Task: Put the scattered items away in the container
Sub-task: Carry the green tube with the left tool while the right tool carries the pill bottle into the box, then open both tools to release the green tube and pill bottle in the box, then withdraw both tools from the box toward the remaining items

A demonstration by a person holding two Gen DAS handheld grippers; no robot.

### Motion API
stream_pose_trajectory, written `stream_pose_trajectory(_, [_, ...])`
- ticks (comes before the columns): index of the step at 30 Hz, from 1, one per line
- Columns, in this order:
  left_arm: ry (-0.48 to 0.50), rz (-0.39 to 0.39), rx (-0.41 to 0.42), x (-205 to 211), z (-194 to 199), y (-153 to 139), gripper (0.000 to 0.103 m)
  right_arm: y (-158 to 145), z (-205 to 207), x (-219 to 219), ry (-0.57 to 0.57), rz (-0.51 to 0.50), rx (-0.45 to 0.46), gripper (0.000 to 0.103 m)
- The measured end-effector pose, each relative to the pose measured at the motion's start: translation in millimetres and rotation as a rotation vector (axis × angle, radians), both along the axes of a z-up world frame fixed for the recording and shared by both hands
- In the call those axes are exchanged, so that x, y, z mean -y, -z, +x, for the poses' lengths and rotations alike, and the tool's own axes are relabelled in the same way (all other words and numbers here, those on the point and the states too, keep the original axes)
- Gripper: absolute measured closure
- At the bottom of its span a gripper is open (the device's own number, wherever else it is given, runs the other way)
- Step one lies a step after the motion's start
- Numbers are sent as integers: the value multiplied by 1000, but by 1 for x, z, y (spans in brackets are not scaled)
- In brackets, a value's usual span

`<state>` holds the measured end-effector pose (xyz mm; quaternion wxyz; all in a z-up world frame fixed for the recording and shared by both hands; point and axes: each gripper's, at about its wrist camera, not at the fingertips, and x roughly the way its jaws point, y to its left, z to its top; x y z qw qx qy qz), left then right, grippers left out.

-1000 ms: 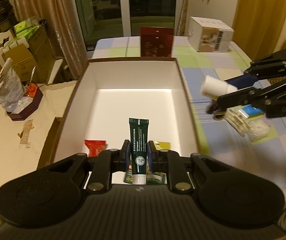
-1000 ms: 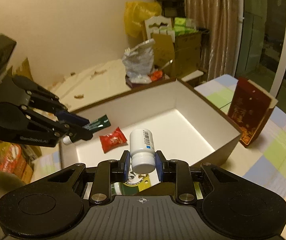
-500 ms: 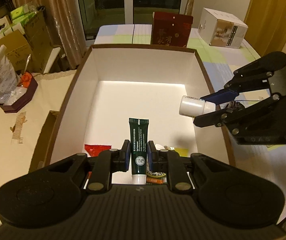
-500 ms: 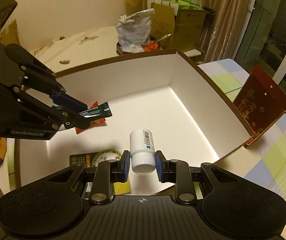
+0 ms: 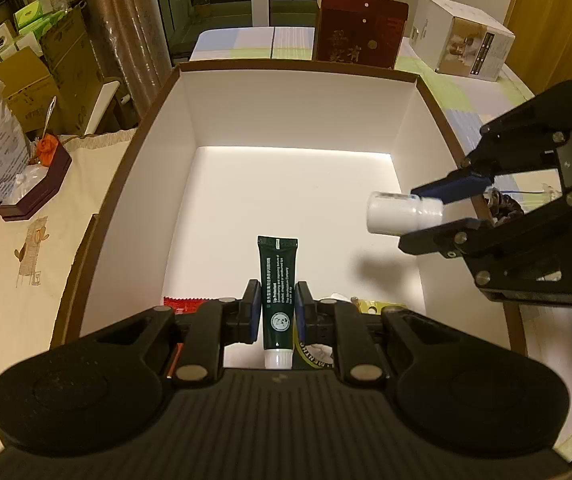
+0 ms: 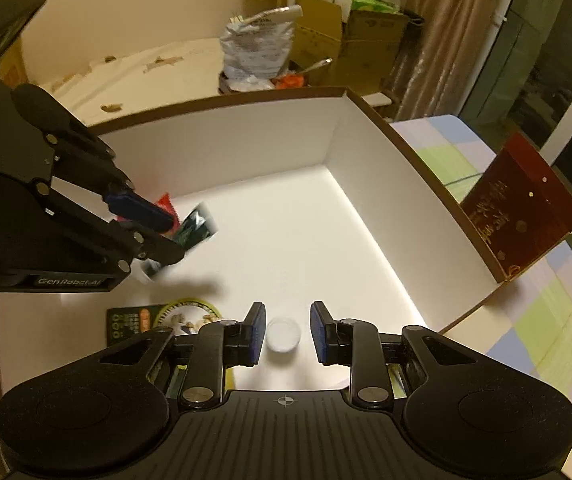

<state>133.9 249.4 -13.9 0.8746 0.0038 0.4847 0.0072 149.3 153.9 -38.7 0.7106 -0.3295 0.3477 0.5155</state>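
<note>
Left gripper [image 5: 276, 288], lower centre of the left wrist view: jaws drawn in narrow, both blue pads pressed flat on the sides of the dark green tube [image 5: 277, 264]. The grip sits low on the tube, with the white cap toward the camera and the crimped end pointing up the frame. The tube hangs over the near end of the white-lined box [image 5: 286, 108] and is not lying on its floor. In the right wrist view the same gripper [image 6: 176, 238] shows at left centre, with the tube [image 6: 198, 224] blurred between its fingers. Right gripper [image 5: 410, 218] comes in from the right edge of the left wrist view, over the box's right side. Its fingers are set close, and the white bottle [image 5: 390, 214] lies sideways, caught at its cap end between the blue pad above and the black finger below. Its body juts left over the box floor. From its own camera, the right gripper [image 6: 286, 312] has the bottle [image 6: 283, 334] end-on between the pads. A thin strip of floor shows on the bottle's right, so contact is unclear from this angle; the side view reads as clenched on the cap. Already lying on the box floor at the near end are a red packet [image 5: 182, 303] at lower left and a yellow-green sachet [image 5: 378, 306] at lower right. A dark red carton [image 5: 360, 36] stands behind the far wall.
</note>
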Motion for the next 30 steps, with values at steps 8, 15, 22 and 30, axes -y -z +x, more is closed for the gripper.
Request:
stream_pose_trajectory(8, [-20,21,-14,2,3,9,78,-4,1,8,-21,22,1,14])
stream_pose_trajectory(15, [-21,32,-29,-1,-3,7,71,-13,-9,16,-69,66,3,11])
stream_pose_trajectory(22, [-6,48,-48,1,-9,2,63,-16,-12,17,-72,58,-8,11])
stream_pose_trajectory(30, [-12,65,-51,3,-15,-7,38,-21,-21,21,-72,58,1,0])
